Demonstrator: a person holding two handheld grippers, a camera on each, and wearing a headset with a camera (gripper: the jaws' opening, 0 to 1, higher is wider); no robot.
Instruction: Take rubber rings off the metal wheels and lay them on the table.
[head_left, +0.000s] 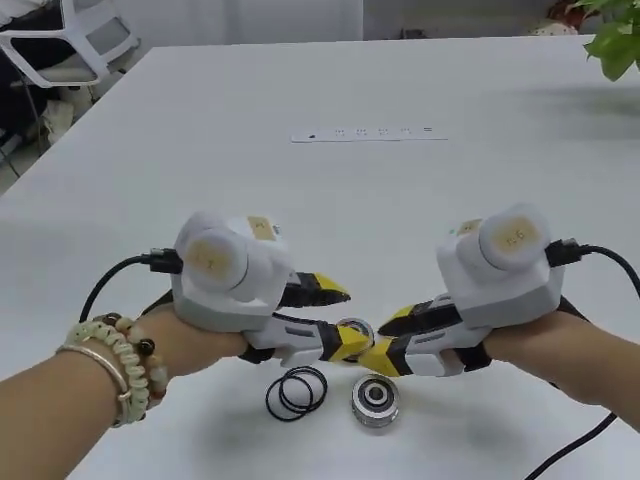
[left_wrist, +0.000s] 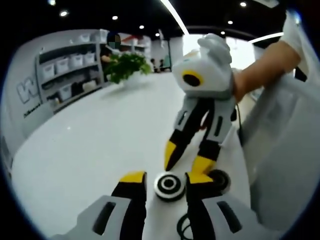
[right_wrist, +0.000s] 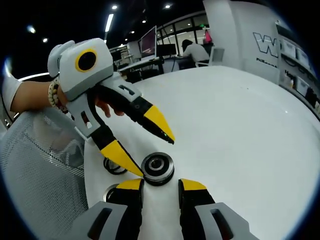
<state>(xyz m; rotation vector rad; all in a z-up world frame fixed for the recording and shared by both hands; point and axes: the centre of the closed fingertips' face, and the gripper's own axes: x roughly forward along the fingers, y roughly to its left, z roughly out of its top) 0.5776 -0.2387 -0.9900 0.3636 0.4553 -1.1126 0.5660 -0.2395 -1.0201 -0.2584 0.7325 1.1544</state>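
Observation:
A metal wheel (head_left: 355, 329) with a dark outer band lies on the white table (head_left: 300, 200) between the tips of both grippers. My left gripper (head_left: 350, 319) is open, and its lower jaw touches the wheel's (right_wrist: 158, 168) rim. In the left gripper view, the wheel (left_wrist: 169, 186) sits between my left gripper's (left_wrist: 166, 178) yellow tips. My right gripper (head_left: 377, 340) is open too, with its tips just short of the wheel in the right gripper view (right_wrist: 161, 185). Loose black rubber rings (head_left: 297, 392) lie nearer to me. A second wheel (head_left: 376, 399) lies beside them.
A white power strip (head_left: 368, 134) lies flat at mid-table. An office chair (head_left: 70, 40) stands off the far left corner and a green plant (head_left: 615, 35) at the far right. Black cables trail from both grippers. The table behind the grippers is bare.

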